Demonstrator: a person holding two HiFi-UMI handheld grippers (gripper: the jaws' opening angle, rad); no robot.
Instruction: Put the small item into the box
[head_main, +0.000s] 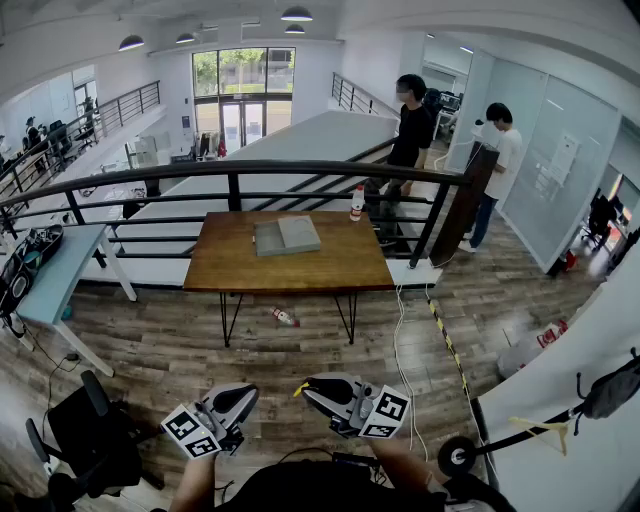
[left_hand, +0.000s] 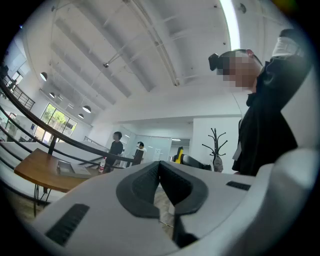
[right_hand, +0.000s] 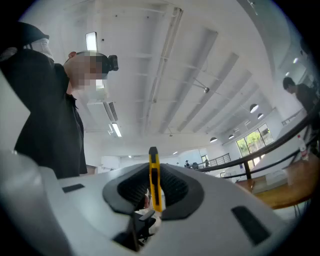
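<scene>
Right gripper view: a slim yellow plastic utility knife (right_hand: 155, 182) is clamped upright between the jaws of the right gripper (right_hand: 153, 172). The left gripper (left_hand: 160, 167) is pressed together on nothing. The flat grey box (head_main: 286, 236) is seen on the brown wooden table (head_main: 300, 270), well apart from both grippers. The pick-up is judged done, while carrying and placing are not yet done.

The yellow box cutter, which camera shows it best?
The right gripper view: the yellow box cutter stands upright at the centre, clamped by the right gripper. The head view shows only a small yellow tip at that gripper. The left gripper view misses it.
</scene>
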